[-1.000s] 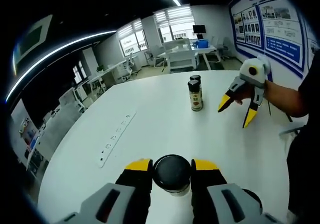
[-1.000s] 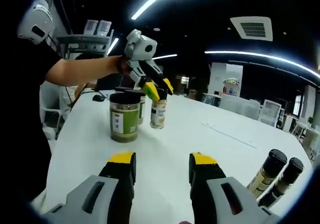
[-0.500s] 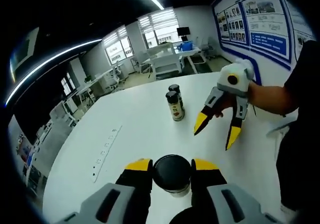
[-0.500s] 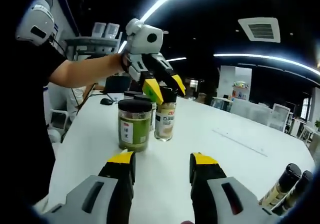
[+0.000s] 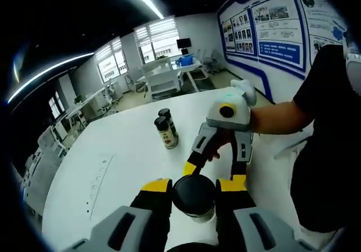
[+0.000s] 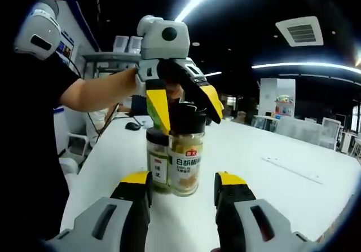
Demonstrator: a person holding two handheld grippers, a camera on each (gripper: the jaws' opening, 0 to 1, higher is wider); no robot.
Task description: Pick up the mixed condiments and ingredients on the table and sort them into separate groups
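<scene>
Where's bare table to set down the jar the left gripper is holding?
Bare white table lies between the power strip and the two dark-capped bottles. Crowded: beside the held jar, where the green-filled jar stands and the right gripper closes in.

In the left gripper view we look from just above and behind our own jaws, down along them, very near a black-capped jar [image 5: 194, 195] held between their tips, and out over the white table [image 5: 130, 156] toward the far windows. The right gripper [image 5: 217, 173] comes in from the right, close ahead. In the right gripper view we sit low near the tabletop [image 6: 282, 190], facing back toward the person, with the same jar [image 6: 186, 156] just beyond our jaws and the left gripper [image 6: 183, 105] above it. Both views share that jar and the table around it, seen from opposite sides.
</scene>
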